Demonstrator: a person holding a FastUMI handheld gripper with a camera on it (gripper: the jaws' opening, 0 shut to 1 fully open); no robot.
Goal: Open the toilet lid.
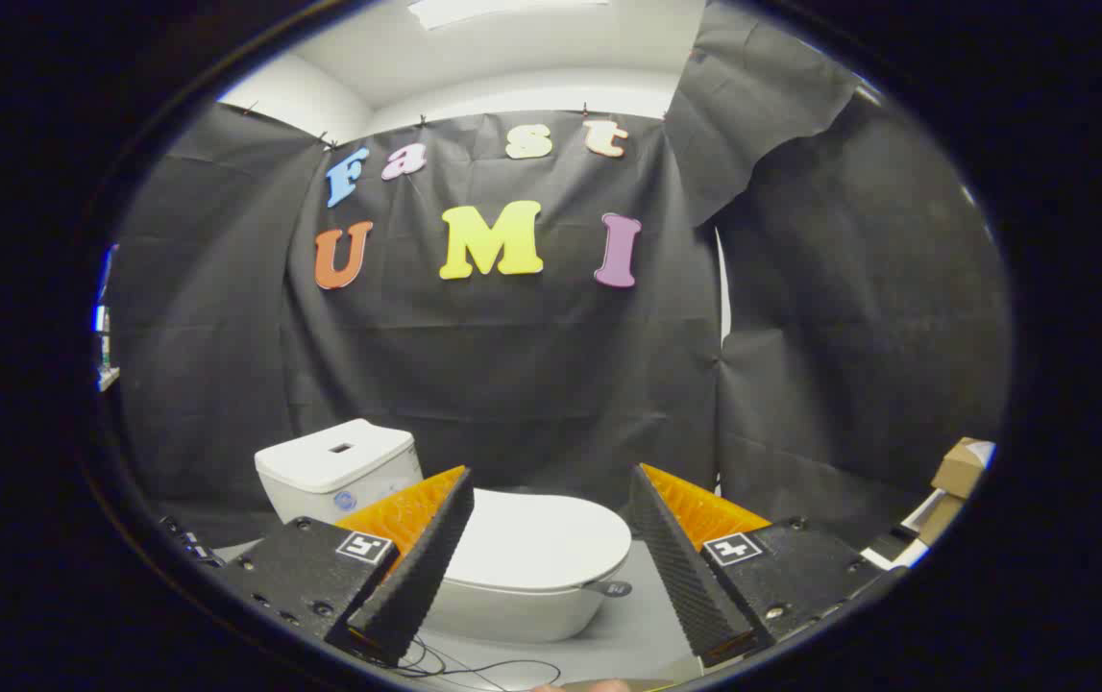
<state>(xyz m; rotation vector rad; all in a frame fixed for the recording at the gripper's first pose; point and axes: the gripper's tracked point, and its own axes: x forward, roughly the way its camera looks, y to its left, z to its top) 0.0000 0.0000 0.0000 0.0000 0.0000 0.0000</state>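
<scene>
approach step: my tongs [551, 538] gape empty before the toilet lid [536, 538].
next i hook its front tab [614, 587].

Toilet ahead of my spread fingers, on the floor before the booth wall.

My hand-held gripper [551, 538] hangs apart from the toilet lid [541, 540], which lies down on the bowl [512, 610] between and beyond my fingers; the tank [337, 471] stands behind to the left, cables [474, 665] before the bowl, cardboard boxes [956, 481] far right.
</scene>
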